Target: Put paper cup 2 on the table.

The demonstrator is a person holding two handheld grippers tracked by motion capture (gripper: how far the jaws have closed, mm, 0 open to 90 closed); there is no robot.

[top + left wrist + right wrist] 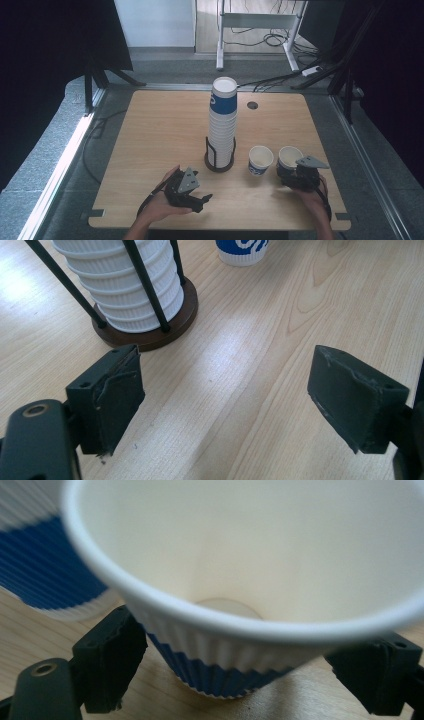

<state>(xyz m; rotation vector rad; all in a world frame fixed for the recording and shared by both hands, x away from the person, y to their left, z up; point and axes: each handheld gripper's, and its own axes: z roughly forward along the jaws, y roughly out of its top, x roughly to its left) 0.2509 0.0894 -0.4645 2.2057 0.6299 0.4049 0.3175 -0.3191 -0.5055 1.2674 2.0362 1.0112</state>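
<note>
No writing is readable on the blue-and-white cup (pixel 290 156) at lower right; the right gripper (pixel 295 172) straddles it, jaws spread. The left gripper (pixel 200 200) rests open, lower centre.

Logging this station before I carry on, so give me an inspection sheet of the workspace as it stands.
Surface: wooden table, bare wood, one round hole near the far edge.
Job's things: tall cup stack in a black-rod holder; two loose cups, left cup and right cup, upright.
Clutter: nothing seen.
Grippers: left tool open over bare wood; right tool open, jaws either side of the right cup.
Cables: bundle on the floor beyond the table.
Surroundings: grey floor, white desk frame.
</note>
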